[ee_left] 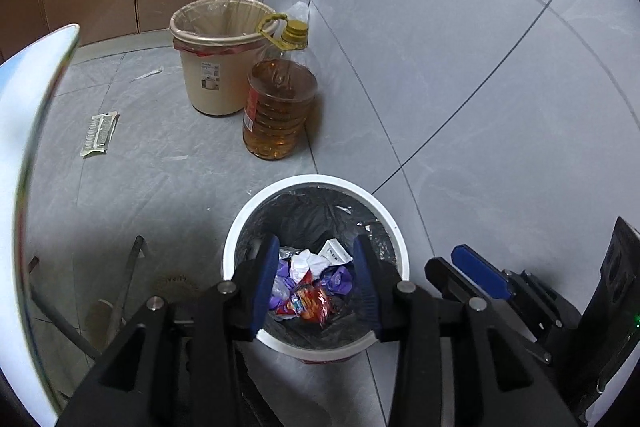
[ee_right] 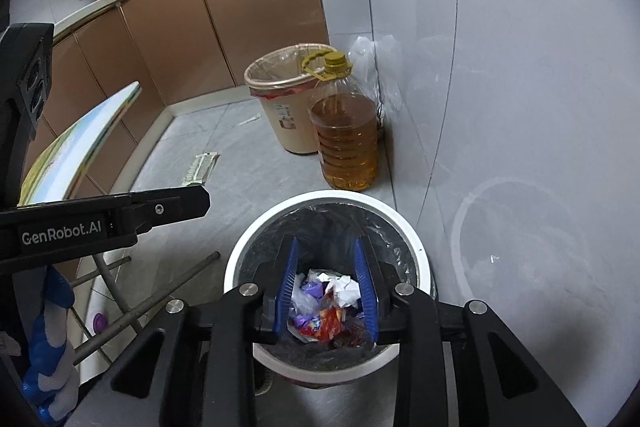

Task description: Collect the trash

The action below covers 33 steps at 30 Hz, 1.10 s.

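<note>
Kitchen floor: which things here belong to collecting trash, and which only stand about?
For the job:
- white round bin with black liner
- crumpled wrappers inside it
- flat printed wrapper on the floor

Standing about:
- beige lined bin
- clear plastic oil jug, yellow cap

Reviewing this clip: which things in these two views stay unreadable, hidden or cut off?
- White bin: lower trash, both views, covered by the top wrappers and the hand-held gripper fingers.
- Beige bin: contents, both views, hidden by its own wall and liner.
- Oil bottle label: left wrist view, turned away, only an edge shows.
- Flat packet on the floor: print too small in both views.
- Purple-capped item: right wrist view, behind metal legs, unidentifiable.
</note>
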Available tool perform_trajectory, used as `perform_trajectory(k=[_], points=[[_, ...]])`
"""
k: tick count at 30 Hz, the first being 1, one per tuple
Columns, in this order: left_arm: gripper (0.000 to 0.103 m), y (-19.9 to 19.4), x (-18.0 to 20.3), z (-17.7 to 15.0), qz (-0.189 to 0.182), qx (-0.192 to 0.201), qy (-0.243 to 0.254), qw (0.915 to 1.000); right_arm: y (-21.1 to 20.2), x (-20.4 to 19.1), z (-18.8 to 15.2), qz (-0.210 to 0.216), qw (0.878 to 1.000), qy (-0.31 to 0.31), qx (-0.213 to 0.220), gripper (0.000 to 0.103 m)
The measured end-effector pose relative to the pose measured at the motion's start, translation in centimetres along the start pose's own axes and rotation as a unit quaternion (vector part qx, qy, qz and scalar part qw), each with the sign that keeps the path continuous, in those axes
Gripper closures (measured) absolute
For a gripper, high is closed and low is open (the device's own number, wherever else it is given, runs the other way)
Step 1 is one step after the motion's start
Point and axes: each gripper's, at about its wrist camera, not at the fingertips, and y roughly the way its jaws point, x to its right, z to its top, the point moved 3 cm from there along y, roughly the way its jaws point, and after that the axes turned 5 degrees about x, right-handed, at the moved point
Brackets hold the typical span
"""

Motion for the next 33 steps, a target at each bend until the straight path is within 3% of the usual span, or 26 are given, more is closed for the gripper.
perform_trajectory(k=[6,11,17,20,22,33], points=[[0.066,-5.6,-0.3,-0.4,0.028,0.061,0.002,0.9977,-3.4,-2.0,0.8,0.014,1.0,-0.004,0.027,0.066],[0.066,-11.5,-1.4,-1.4,0.077,0.126,-0.005,0.989,-7.5,-5.0,1.7,0.029,0.997,-0.027,0.062,0.058],[0.066,-18.8,-3.1,-2.9,0.139,0.19,-0.014,0.9718,-12.8,-9.5,2.5,0.051,0.991,-0.066,0.106,0.051],[0.057,-21.8,-3.8,-4.0,0.163,0.216,-0.02,0.9625,-15.3,-11.9,2.5,0.059,0.987,-0.085,0.125,0.047],[0.057,-24.0,-4.3,-4.8,0.181,0.235,-0.025,0.9545,-16.8,-13.2,2.5,0.063,0.984,-0.095,0.136,0.038],[0.052,-33.1,-5.7,-8.1,0.246,0.31,-0.041,0.9173,-23.3,-18.0,1.2,0.059,0.971,-0.129,0.191,0.012]])
